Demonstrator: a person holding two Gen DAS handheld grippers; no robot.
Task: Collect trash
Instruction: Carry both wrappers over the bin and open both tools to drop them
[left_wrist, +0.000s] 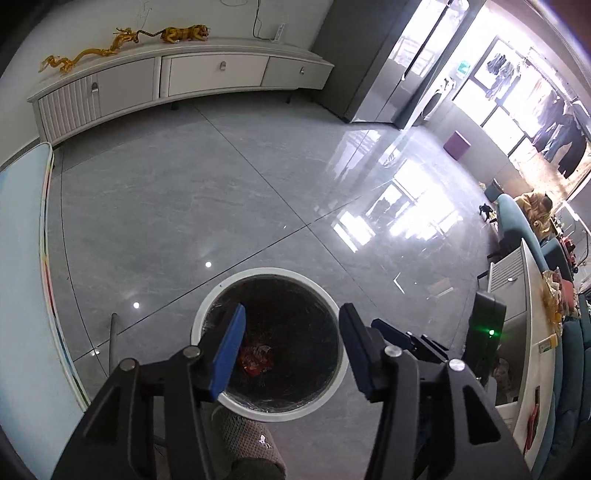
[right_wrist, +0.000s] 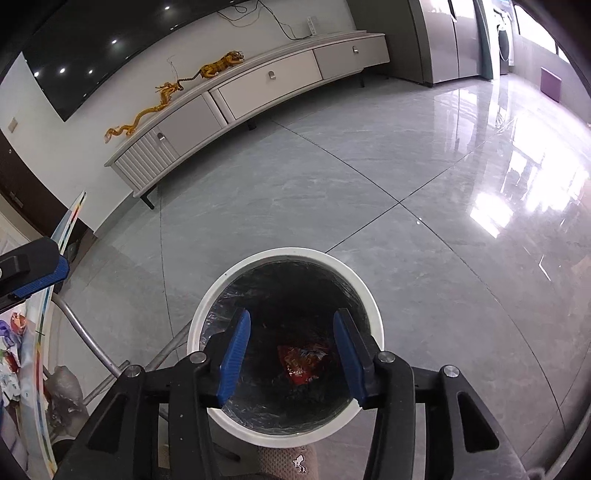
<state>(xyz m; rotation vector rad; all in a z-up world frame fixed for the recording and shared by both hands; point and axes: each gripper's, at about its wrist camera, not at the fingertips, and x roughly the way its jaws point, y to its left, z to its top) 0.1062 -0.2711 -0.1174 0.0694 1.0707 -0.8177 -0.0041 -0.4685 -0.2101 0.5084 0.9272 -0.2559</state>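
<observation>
A round white trash bin (left_wrist: 325, 295) lined with a black bag stands on the grey tiled floor; it also shows in the right wrist view (right_wrist: 373, 306). A red crumpled wrapper (left_wrist: 256, 358) lies at its bottom, also seen in the right wrist view (right_wrist: 301, 363). My left gripper (left_wrist: 291, 350) is open and empty above the bin. My right gripper (right_wrist: 291, 354) is open and empty above the bin too. The right gripper's body (left_wrist: 406, 338) shows beside the left one, and the left gripper's finger (right_wrist: 40, 275) shows at the far left of the right wrist view.
A table edge with coloured trim (right_wrist: 40, 354) at the left carries several wrappers (right_wrist: 11, 354). Its metal legs (right_wrist: 85, 336) stand beside the bin. A white TV cabinet (left_wrist: 184, 77) lines the far wall. A white desk (left_wrist: 532, 332) and teal sofa (left_wrist: 517, 221) stand at the right.
</observation>
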